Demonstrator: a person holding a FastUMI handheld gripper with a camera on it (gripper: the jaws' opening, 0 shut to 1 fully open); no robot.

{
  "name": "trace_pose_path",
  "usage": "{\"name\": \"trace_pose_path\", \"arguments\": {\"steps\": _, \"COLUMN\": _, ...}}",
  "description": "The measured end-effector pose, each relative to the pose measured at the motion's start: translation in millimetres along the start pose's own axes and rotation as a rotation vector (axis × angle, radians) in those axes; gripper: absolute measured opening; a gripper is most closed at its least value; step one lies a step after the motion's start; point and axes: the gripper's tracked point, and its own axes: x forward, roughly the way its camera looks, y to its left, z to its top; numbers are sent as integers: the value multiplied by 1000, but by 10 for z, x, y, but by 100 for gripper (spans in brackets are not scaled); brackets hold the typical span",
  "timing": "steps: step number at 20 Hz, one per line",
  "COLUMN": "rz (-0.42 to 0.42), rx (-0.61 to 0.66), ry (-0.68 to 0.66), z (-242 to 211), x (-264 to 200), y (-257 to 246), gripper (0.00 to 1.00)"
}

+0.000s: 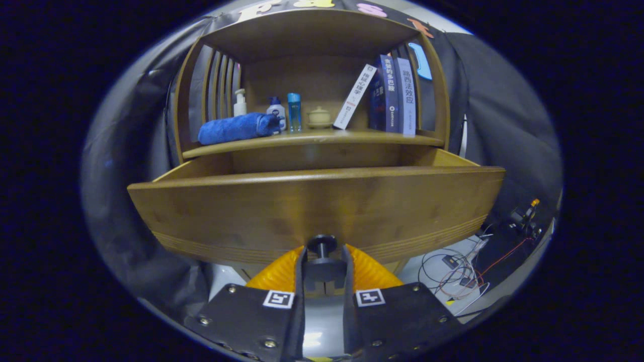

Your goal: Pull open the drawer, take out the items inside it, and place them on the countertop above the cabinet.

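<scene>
So the hand-held gripper [322,261] is clamped on the drawer's little dark knob [322,245], one finger pressing each side of the stem, and the knob sits dead centre between them. The drawer [317,206] is already pulled well out of the wooden cabinet [312,35], its long front panel running straight across the line of the fingers, so everything that matters is directly ahead and above the gripper.

The catch: from down here the front panel blocks any look inside. You only get the top rim and a strip of the drawer's back wall, so I can't tell what's in there or how many items. My guess is the next move is let go of the knob, lift up over the front edge, and come down into the drawer from above.

The target worktop [312,140] is the shelf surface right over the drawer, and it's pretty crowded. From left to right: a rolled blue towel [236,127], a white pump bottle [240,103], a small white bottle with a blue cap [276,109], a blue bottle [294,111], a small lidded pot [319,117], and a row of books [390,95], one leaning. The gap between pot and books looks tight. Loose wires [455,274] lie on the floor off to the right, below the drawer.
</scene>
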Motion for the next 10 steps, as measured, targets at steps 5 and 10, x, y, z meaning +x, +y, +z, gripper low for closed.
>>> {"name": "trace_pose_path", "arguments": {"steps": 5, "rz": 14, "rx": 14, "ry": -7, "z": -9, "x": -28, "y": -9, "gripper": 30}}
{"name": "trace_pose_path", "arguments": {"steps": 10, "rz": 27, "rx": 24, "ry": -8, "z": 3, "x": -22, "y": -5, "gripper": 32}}
